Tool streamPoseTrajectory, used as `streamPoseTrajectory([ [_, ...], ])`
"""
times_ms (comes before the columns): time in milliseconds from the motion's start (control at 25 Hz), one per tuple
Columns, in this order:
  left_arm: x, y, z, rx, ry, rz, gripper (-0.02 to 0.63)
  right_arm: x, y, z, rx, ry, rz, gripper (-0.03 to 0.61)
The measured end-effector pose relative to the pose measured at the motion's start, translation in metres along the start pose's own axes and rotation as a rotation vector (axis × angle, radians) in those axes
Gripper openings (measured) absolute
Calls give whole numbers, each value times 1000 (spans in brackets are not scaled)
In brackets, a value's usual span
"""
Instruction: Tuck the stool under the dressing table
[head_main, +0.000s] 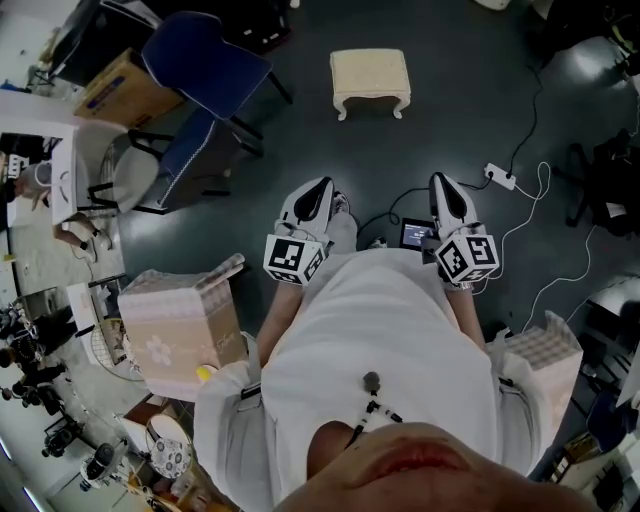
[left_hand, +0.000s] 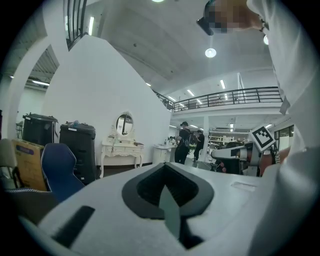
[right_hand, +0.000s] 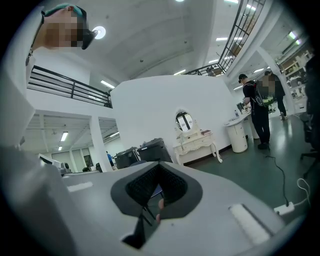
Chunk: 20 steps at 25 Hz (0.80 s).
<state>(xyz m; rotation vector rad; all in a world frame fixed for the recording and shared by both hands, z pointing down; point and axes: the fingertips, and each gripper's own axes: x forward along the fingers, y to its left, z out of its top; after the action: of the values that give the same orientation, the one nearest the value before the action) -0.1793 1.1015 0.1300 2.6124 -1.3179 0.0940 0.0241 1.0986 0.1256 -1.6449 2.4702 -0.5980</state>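
Note:
The cream stool (head_main: 370, 80) stands on the dark floor ahead of me, well beyond both grippers. My left gripper (head_main: 316, 192) and right gripper (head_main: 444, 184) are held side by side in front of my body, both shut with nothing in them. The white dressing table (left_hand: 121, 150) with its oval mirror (left_hand: 124, 123) stands far off against a white wall. In the right gripper view the dressing table (right_hand: 196, 145) shows past the shut right gripper (right_hand: 152, 194). The left gripper (left_hand: 169, 196) fills the bottom of its own view. The stool appears in neither gripper view.
A blue chair (head_main: 200, 60) and a cardboard box (head_main: 120, 85) stand at the left. A power strip (head_main: 500, 176) with white cables lies at the right. A small screen (head_main: 417, 234) sits on the floor. Black cases (left_hand: 77, 150) flank the dressing table; people (left_hand: 186, 142) stand beyond.

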Motion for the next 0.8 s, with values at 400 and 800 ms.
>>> streamPoseTrajectory([
  [400,79,80,19,-55,-22,-85,8,85,-15,25,-21,-3,-81,8],
  [800,137,160,38,-10,-27,-176,6,164,-23,46,-64,-45,-192,8],
])
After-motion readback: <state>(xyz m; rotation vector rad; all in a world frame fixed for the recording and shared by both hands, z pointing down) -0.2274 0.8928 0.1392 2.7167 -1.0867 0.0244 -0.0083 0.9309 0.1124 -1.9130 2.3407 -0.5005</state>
